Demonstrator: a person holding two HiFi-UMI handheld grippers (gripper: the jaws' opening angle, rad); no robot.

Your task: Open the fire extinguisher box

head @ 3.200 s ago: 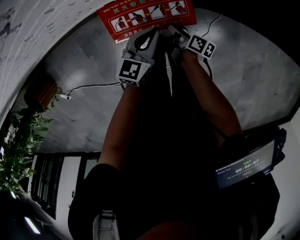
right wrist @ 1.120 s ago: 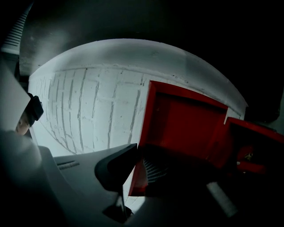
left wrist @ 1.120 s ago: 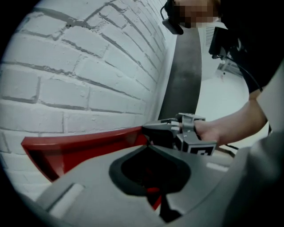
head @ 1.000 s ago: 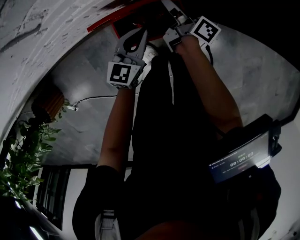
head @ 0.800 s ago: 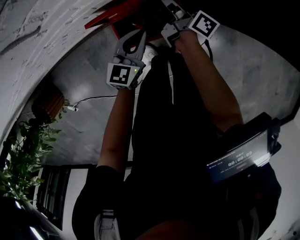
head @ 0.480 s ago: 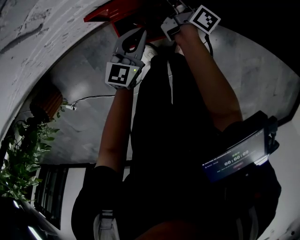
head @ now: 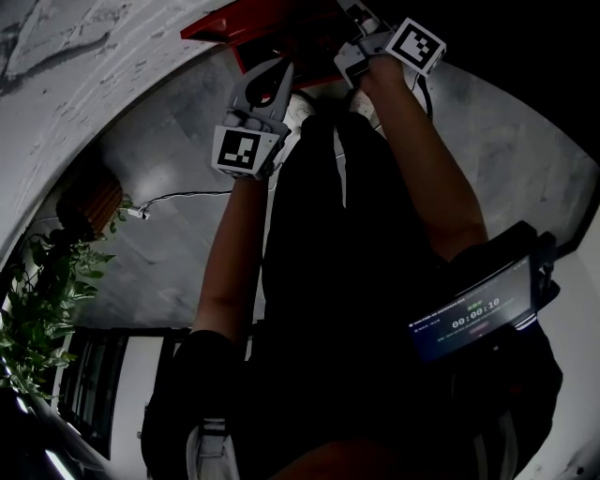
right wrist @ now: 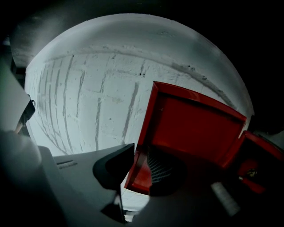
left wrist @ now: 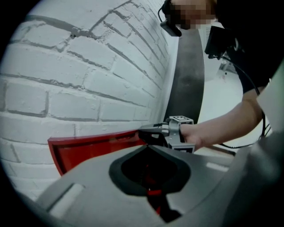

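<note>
- While the red fire extinguisher box lid (head: 267,19) stands swung open beside the white brick wall (left wrist: 88,80), both arms reach up to it at the top of the head view.
- The right hand-held gripper (right wrist: 148,162) has one edge of the lid between its jaws. They have just been opening and now sit a little apart, loose around that edge rather than clamped on it.
- The left hand-held gripper (left wrist: 148,147) hovers just under the lid, its jaws closed together with the tips meeting and nothing held.
- From the left gripper view, the right hand-held gripper shows just beyond, at the lid's edge.
- A leafy plant (head: 42,300) stands at the left of the head view, and a timer screen (head: 473,314) glows at the right.
</note>
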